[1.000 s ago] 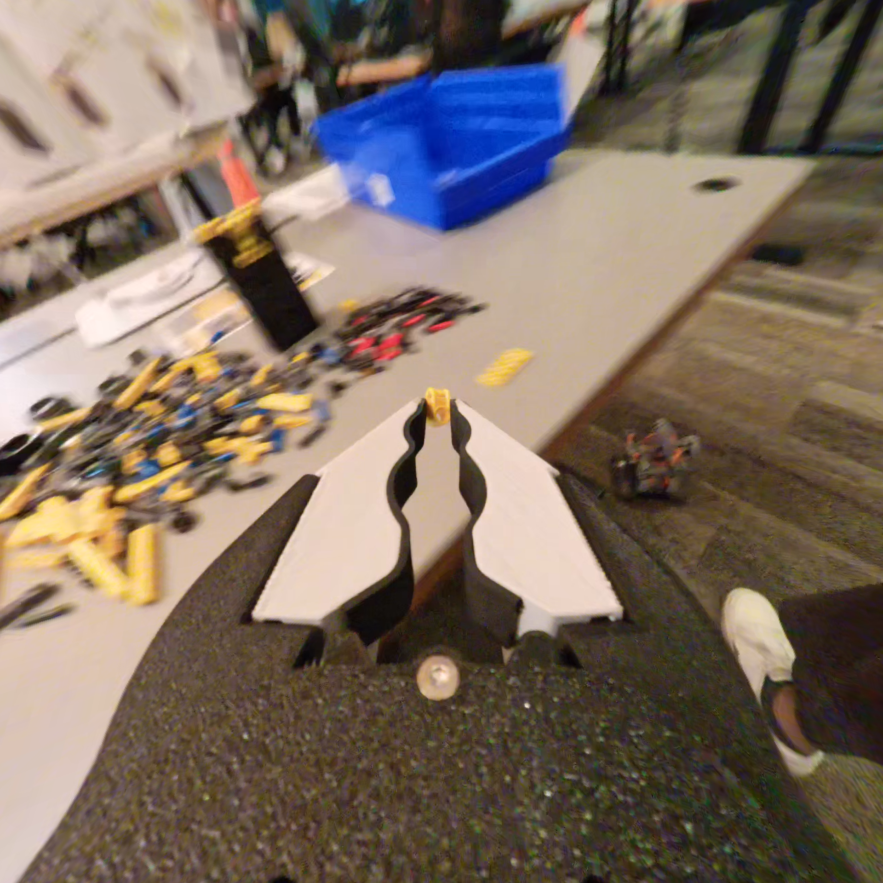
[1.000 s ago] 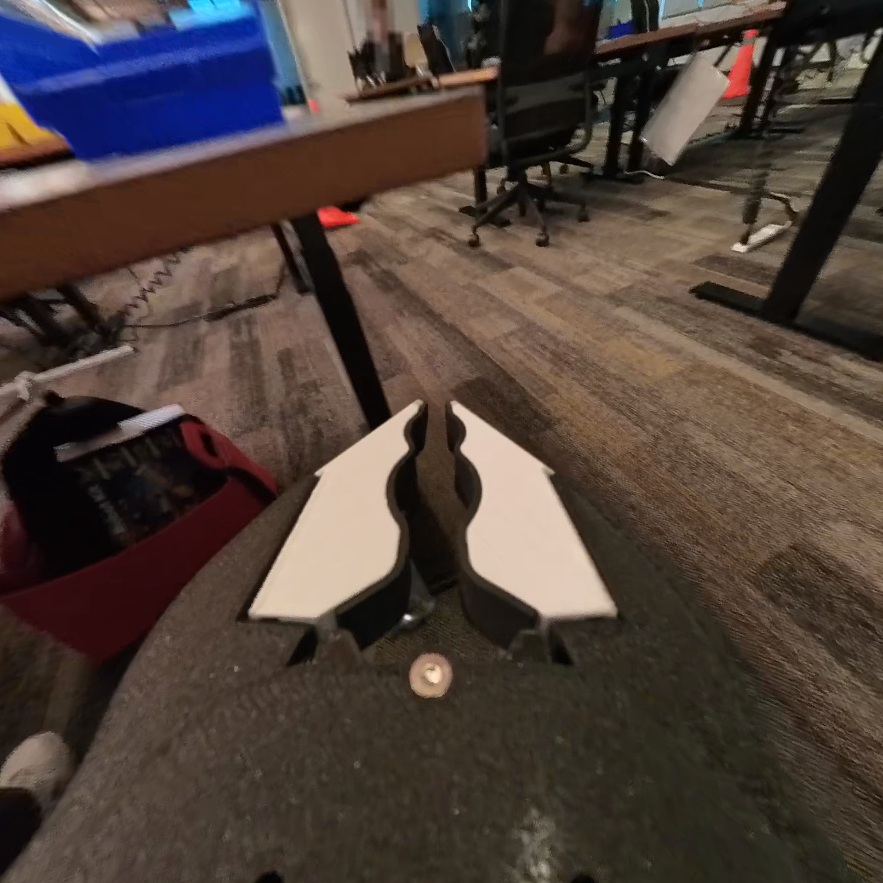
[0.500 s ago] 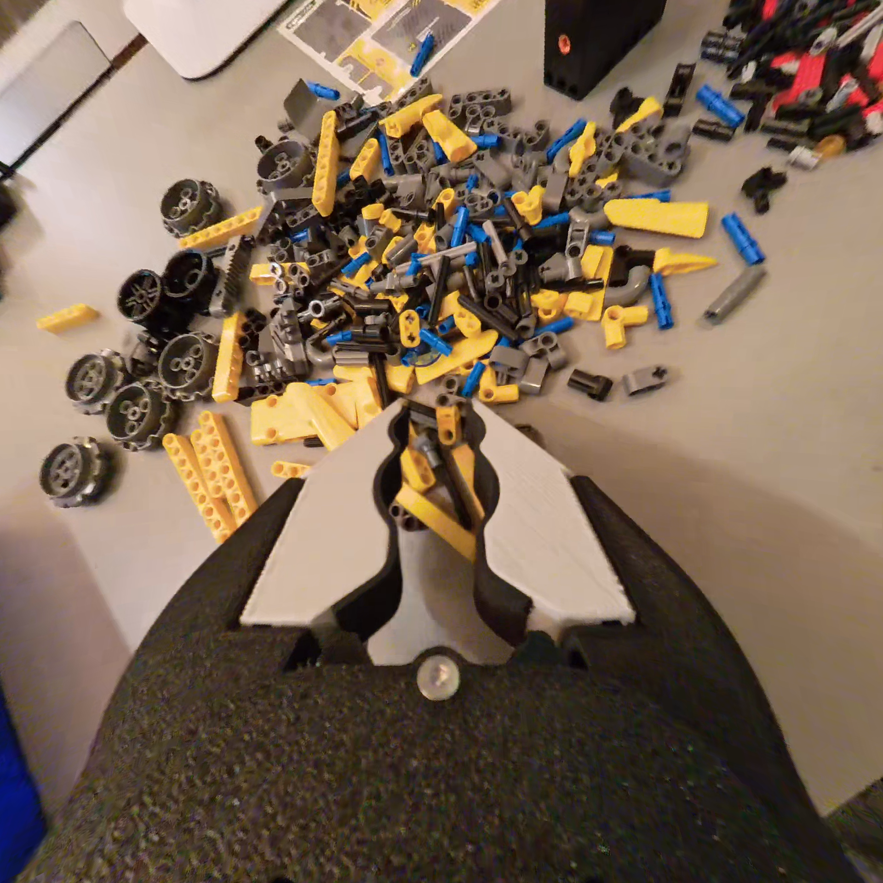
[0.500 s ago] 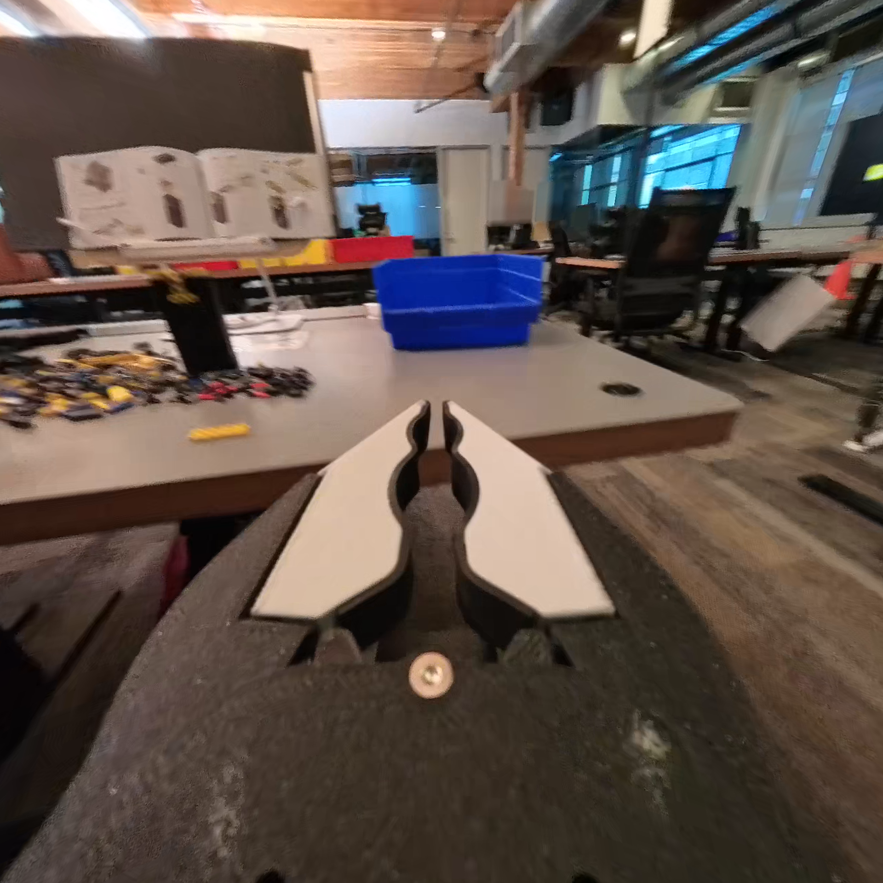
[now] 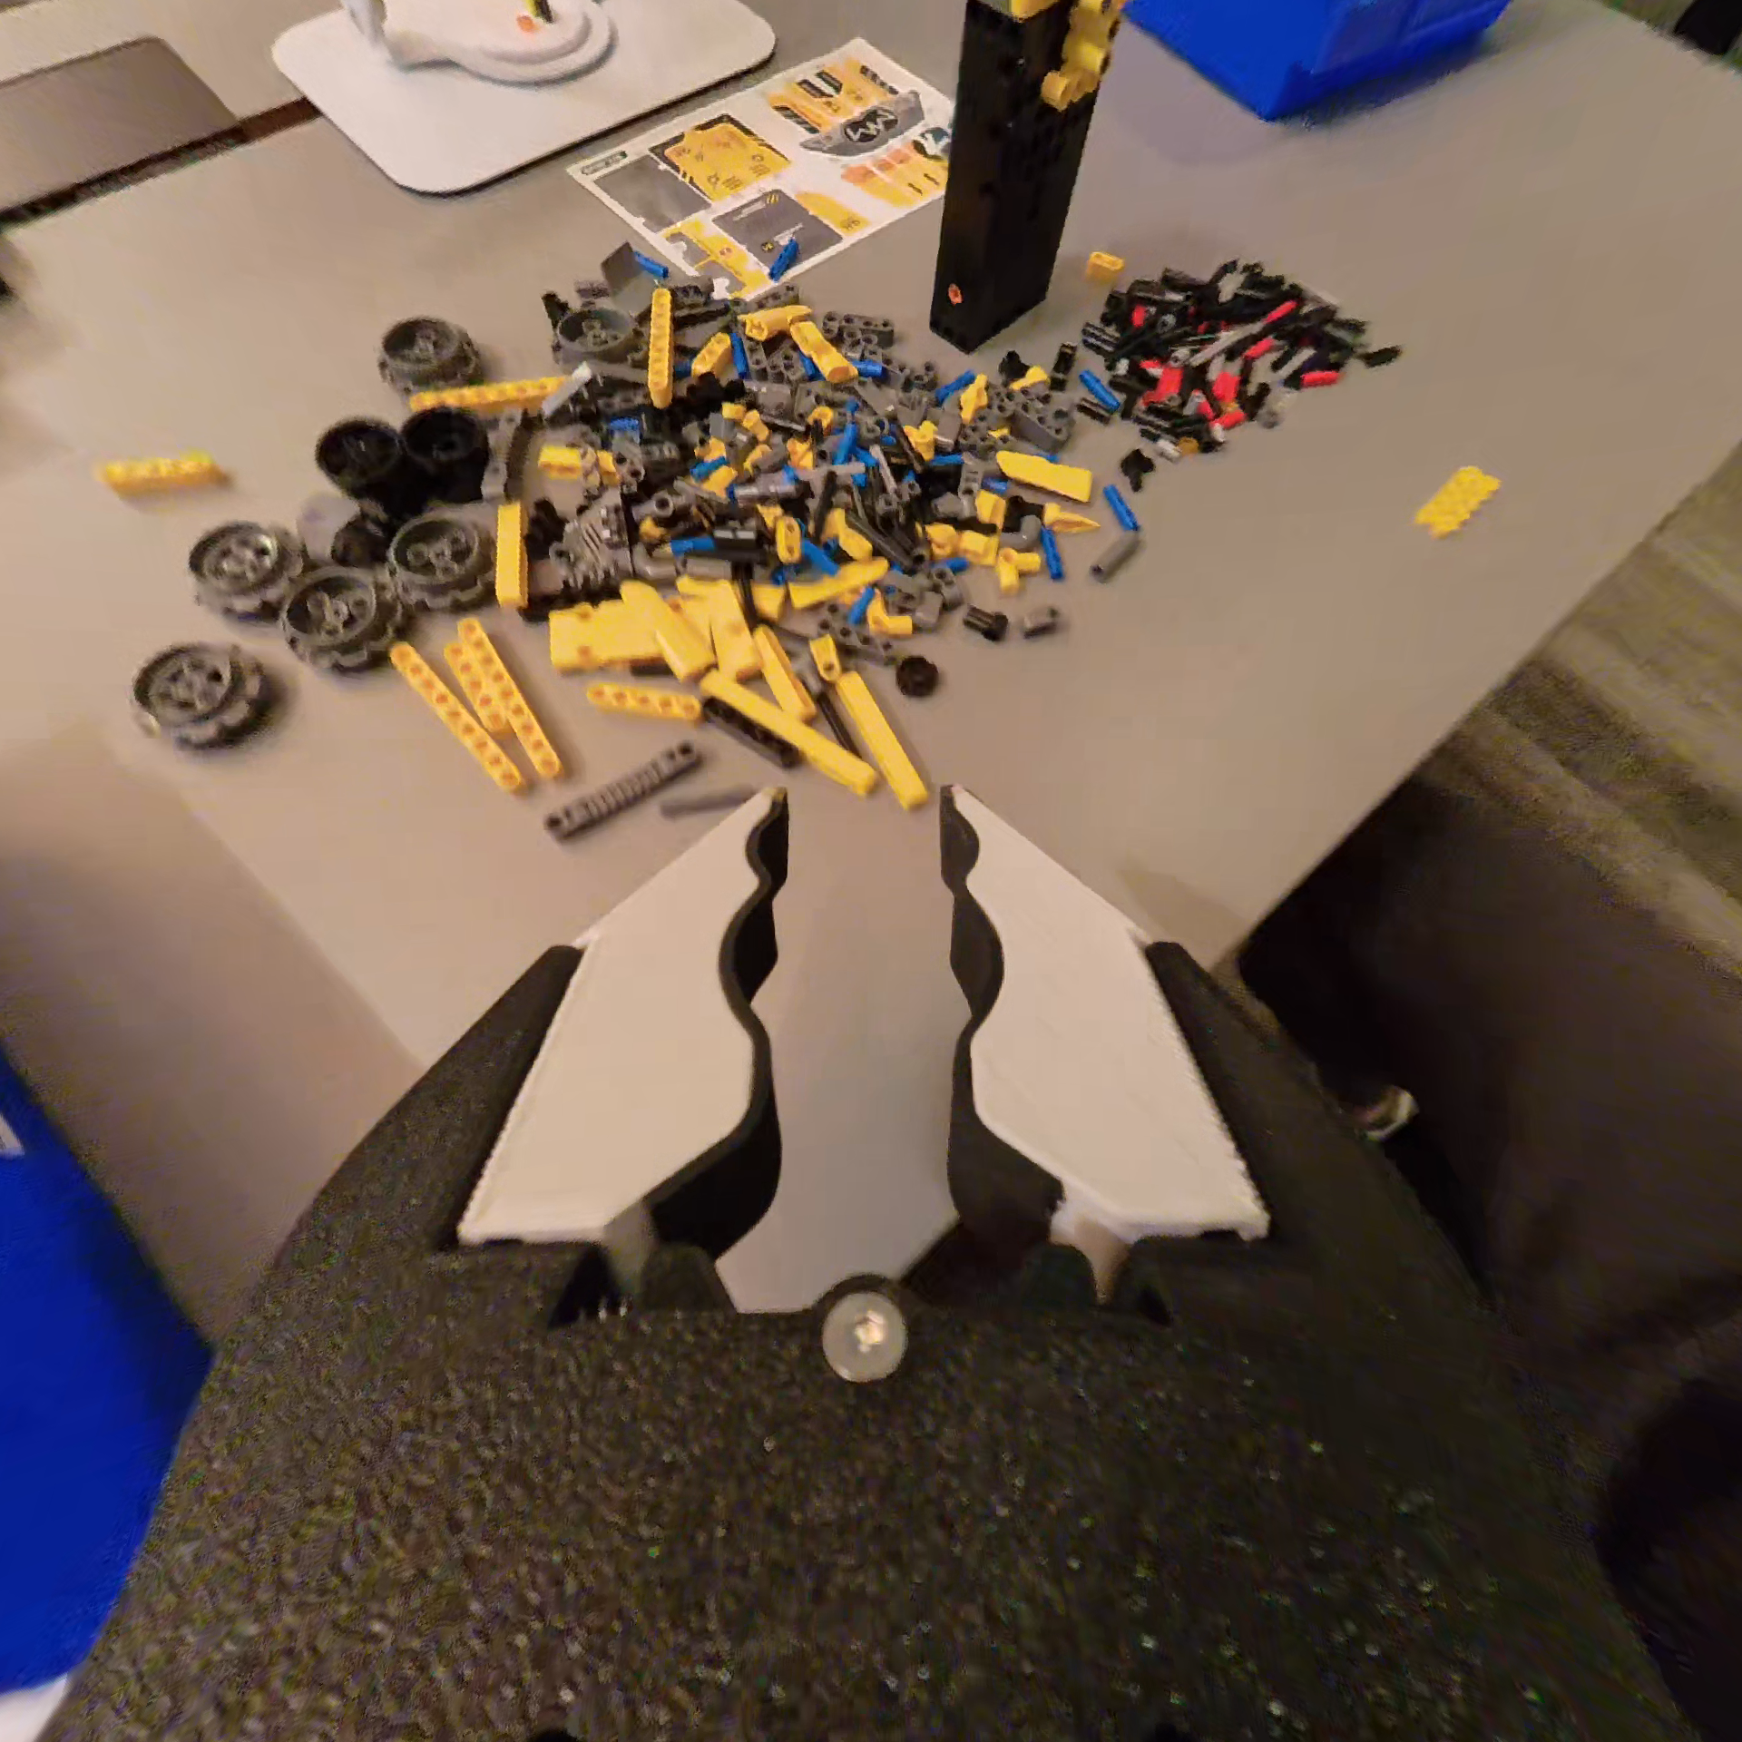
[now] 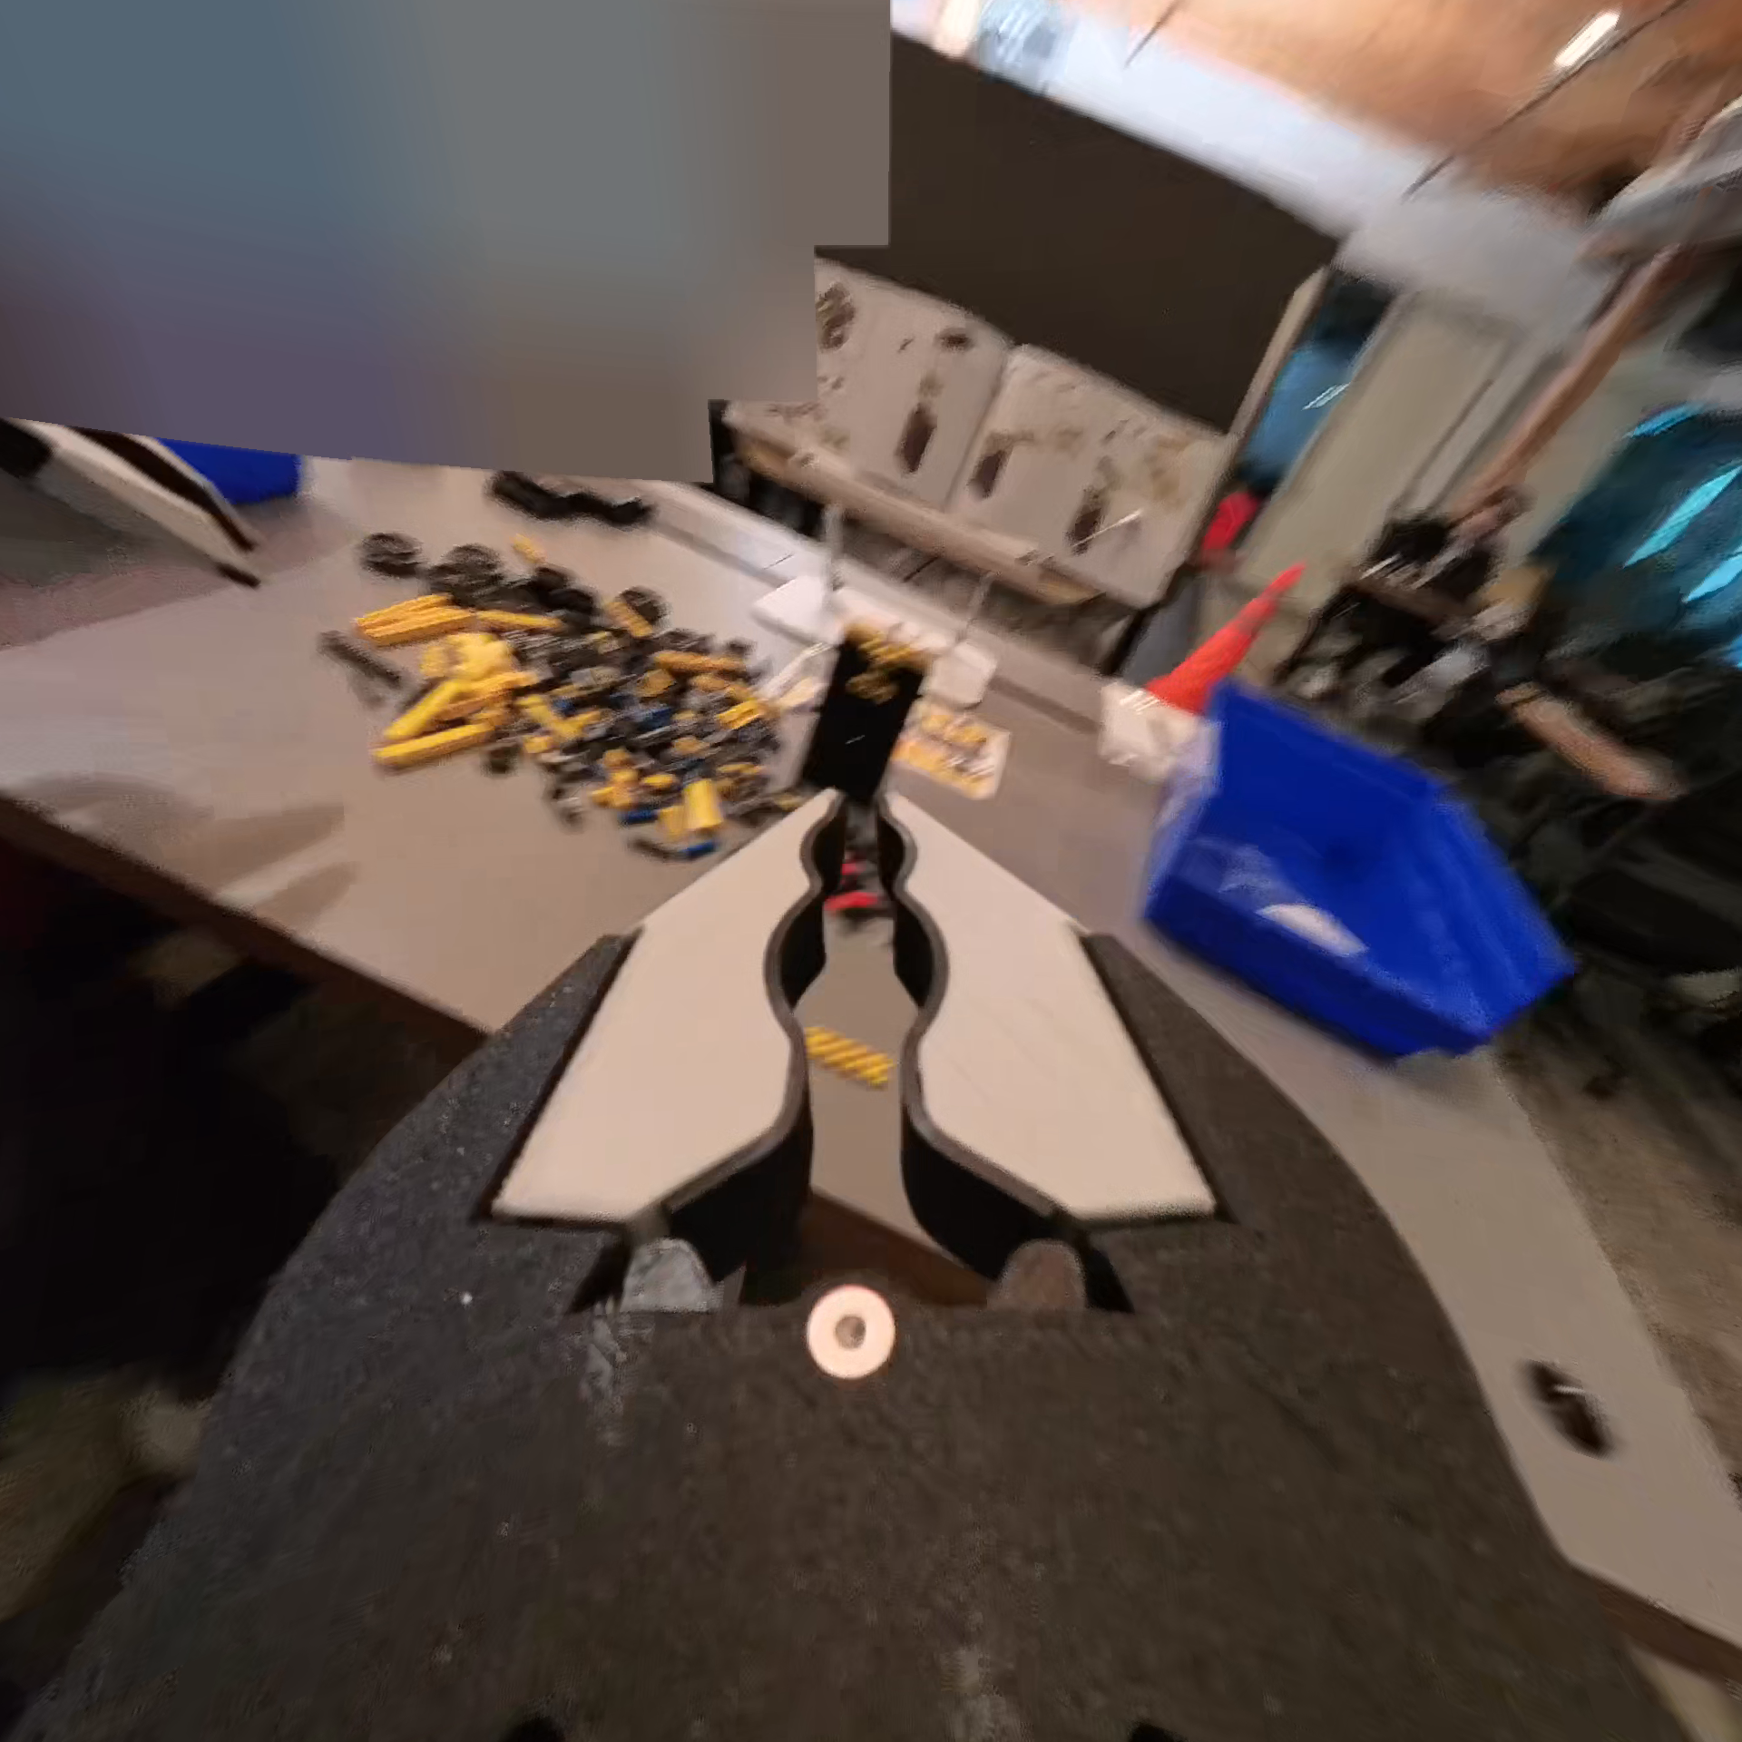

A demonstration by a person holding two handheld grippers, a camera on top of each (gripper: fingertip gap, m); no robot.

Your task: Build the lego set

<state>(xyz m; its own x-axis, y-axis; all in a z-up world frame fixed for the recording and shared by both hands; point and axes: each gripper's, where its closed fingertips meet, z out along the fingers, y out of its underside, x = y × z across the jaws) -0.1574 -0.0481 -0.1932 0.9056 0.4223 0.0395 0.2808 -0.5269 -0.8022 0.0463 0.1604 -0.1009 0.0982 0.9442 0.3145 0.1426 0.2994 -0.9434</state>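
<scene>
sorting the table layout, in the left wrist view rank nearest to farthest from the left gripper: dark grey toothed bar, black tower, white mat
From the left gripper:
1. Dark grey toothed bar, just ahead, left.
2. Black tower, upright beyond the pile, right.
3. White mat, far left.

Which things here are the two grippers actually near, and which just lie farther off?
Near: open left hand-held gripper by heap of yellow, black and blue plastic building pieces; right hand-held gripper, small yellow studded plastic plate.
Farther: blue plastic bin; tall black brick tower; printed paper sheet.
</scene>
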